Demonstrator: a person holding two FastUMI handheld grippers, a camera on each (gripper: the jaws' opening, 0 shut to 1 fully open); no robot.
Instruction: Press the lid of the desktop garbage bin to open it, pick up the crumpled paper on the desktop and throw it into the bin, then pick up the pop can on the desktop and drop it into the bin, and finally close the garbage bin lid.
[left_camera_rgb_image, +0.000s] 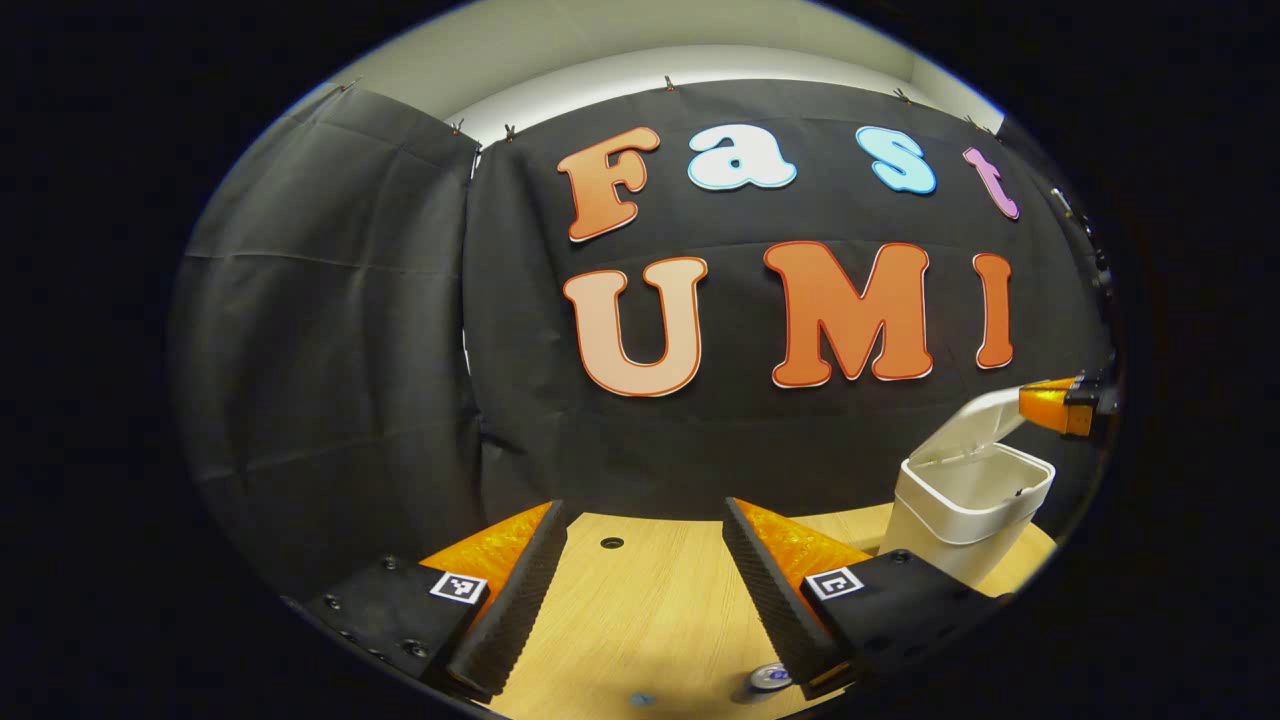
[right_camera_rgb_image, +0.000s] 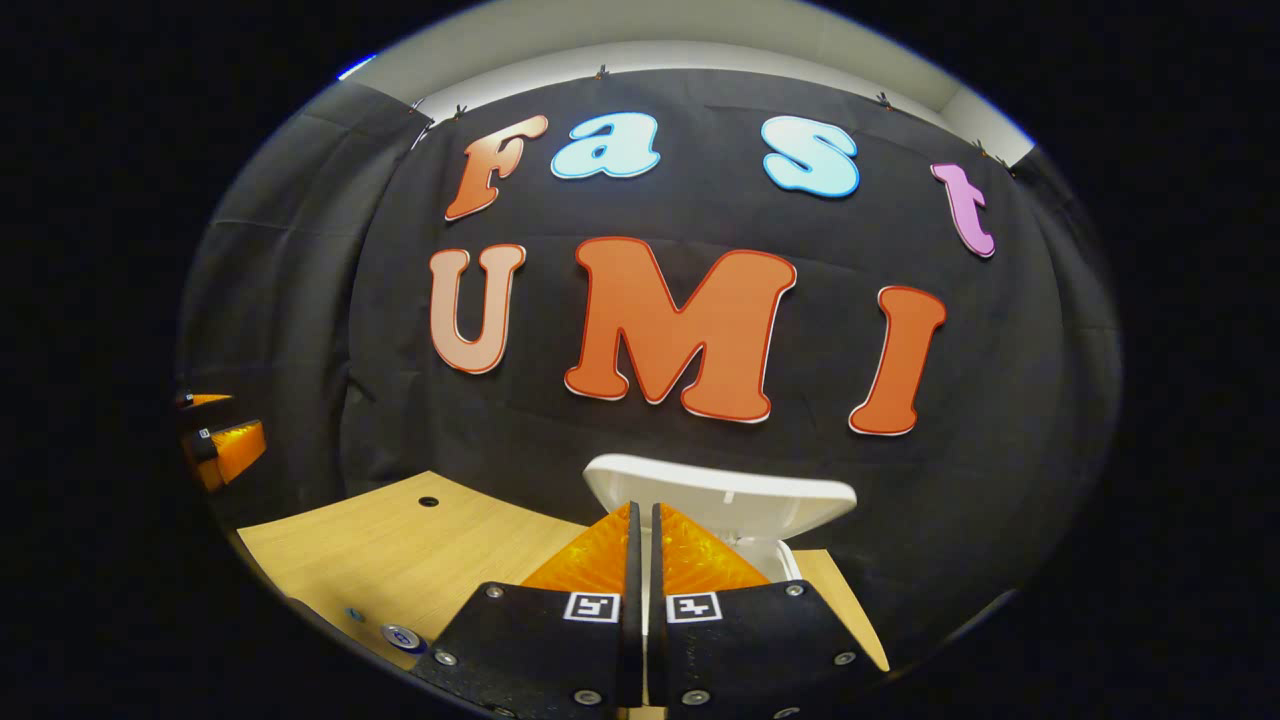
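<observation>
**Bin lid up, right tongs closed at the lid**

Starting at the left, the left tongs (left_camera_rgb_image: 640, 590) hang over the wooden tabletop (left_camera_rgb_image: 650, 610) with their fingers spread wide and nothing between them. Between and beyond the fingers lies bare wood with a small dark hole (left_camera_rgb_image: 612, 543) in it, near the black cloth wall. Close under the right-hand finger, at the near edge of the tabletop, sits a small round silvery thing with a blue middle (left_camera_rgb_image: 771, 678); it is too small and blurred to say what it is.

Moving right in the left gripper view, the white garbage bin (left_camera_rgb_image: 968, 500) stands on the tabletop near its right end, just before the cloth wall. Its lid (left_camera_rgb_image: 975, 420) is raised and tilted back, so the mouth of the bin is open. The right tongs (left_camera_rgb_image: 1065, 405) reach in from the far right and their tip sits at the upper edge of the lid.

In the right gripper view, the right tongs (right_camera_rgb_image: 640, 545) have their fingers brought together with only a thin slit between them, gripping nothing. They point straight at the white lid (right_camera_rgb_image: 730, 500), which stands up just beyond the tips. Whether the tips touch the lid I cannot tell. Far off at the left edge the left tongs (right_camera_rgb_image: 222, 440) show above the tabletop (right_camera_rgb_image: 400, 550).
</observation>
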